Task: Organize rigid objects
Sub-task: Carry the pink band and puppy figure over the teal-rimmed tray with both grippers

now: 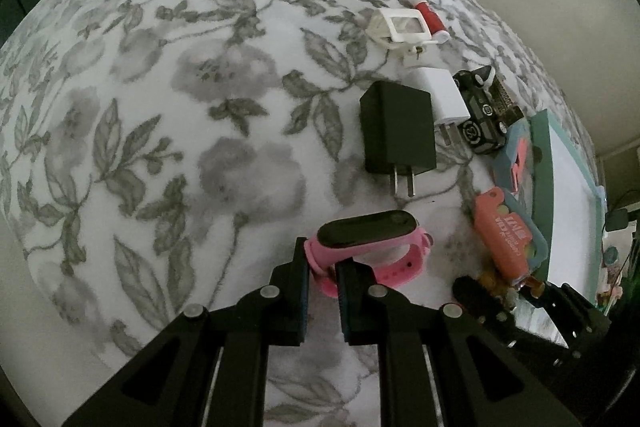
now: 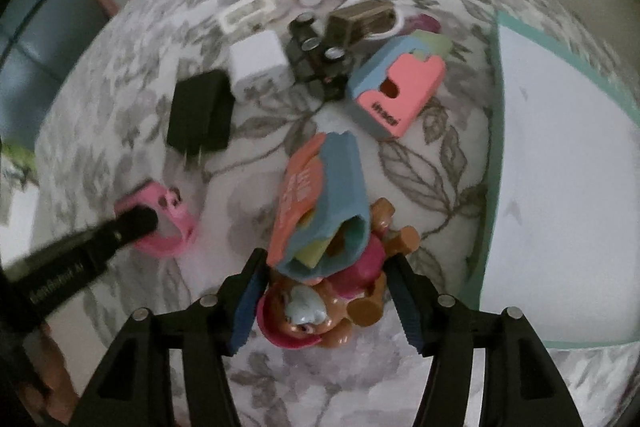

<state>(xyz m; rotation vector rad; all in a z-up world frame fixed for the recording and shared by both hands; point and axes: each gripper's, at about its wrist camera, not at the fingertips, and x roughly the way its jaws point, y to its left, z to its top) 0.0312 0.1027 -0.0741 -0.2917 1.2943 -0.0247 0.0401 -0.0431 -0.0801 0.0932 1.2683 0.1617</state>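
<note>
Between the left gripper's narrow jaws sits the pink watch, pinched by its band. Right gripper, half-wide, straddles the figurine ungripped; closing seems next, toward the tray beside it.

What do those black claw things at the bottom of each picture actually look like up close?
Both are matte black plastic tools. The left gripper and right gripper each have two flat fingers lined with blue ridged pads, joined to angular arms by round silver pins. Triangular cut-outs lighten the arms. Seen from the right camera, the left tool's body carries small white lettering, too blurred to read. No cables or sleeves show.
</note>
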